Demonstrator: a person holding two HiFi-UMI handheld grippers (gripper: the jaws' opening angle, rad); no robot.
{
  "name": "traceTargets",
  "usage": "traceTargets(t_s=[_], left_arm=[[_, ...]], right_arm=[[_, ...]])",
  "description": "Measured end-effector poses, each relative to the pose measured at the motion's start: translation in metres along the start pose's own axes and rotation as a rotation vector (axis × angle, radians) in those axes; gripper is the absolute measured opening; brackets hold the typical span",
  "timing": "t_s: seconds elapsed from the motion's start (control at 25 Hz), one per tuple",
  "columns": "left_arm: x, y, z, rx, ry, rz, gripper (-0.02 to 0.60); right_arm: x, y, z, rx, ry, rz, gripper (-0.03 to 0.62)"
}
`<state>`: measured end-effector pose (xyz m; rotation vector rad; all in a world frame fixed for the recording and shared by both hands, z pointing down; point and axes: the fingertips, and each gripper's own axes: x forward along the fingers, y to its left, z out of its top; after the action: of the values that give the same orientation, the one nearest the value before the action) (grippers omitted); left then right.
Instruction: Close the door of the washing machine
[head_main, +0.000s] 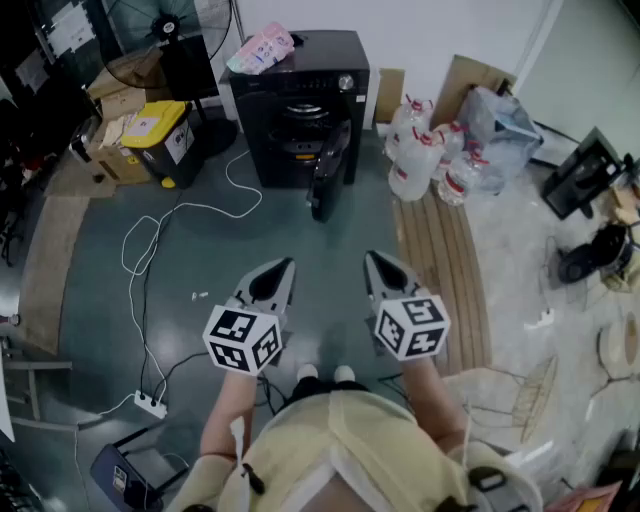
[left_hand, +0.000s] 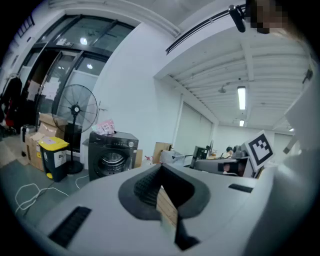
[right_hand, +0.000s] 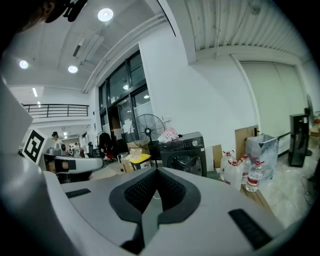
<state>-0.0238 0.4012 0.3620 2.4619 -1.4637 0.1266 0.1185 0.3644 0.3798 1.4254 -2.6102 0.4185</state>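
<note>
A black front-loading washing machine (head_main: 300, 95) stands against the far wall. Its round door (head_main: 328, 172) is swung open toward me, and the drum shows behind it. I also see the machine in the left gripper view (left_hand: 111, 154) and the right gripper view (right_hand: 186, 151). Both grippers hang side by side well short of it, over the grey floor. My left gripper (head_main: 283, 267) is shut with nothing in it, its jaws meeting (left_hand: 161, 176). My right gripper (head_main: 373, 260) is likewise shut and empty (right_hand: 155, 186).
A pink packet (head_main: 262, 47) lies on the machine's top. A yellow-lidded bin (head_main: 160, 135) and a fan (head_main: 170, 30) stand to its left, large water bottles (head_main: 430, 150) and a wooden pallet (head_main: 440, 260) to its right. A white cable (head_main: 150, 250) runs to a power strip (head_main: 150, 403).
</note>
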Motion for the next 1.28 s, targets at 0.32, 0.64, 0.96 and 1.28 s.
traceTargets(t_s=[0.32, 0.64, 0.96, 1.28], left_arm=[[-0.009, 0.005, -0.017, -0.05, 0.063, -0.056, 0.002], [-0.013, 0.049, -0.007, -0.089, 0.025, -0.017, 0.002], [-0.008, 0.073, -0.027, -0.118, 0.037, -0.052, 0.003], [0.027, 0.102, -0.034, -0.094, 0.062, -0.029, 0.052]], right_arm=[[0.006, 0.022, -0.013, 0.026, 0.043, -0.021, 0.005], [0.022, 0.034, -0.002, 0.058, 0.006, -0.016, 0.005], [0.035, 0.032, -0.026, 0.1, 0.03, -0.084, 0.006], [0.068, 0.012, -0.028, 0.121, 0.037, -0.106, 0.006]])
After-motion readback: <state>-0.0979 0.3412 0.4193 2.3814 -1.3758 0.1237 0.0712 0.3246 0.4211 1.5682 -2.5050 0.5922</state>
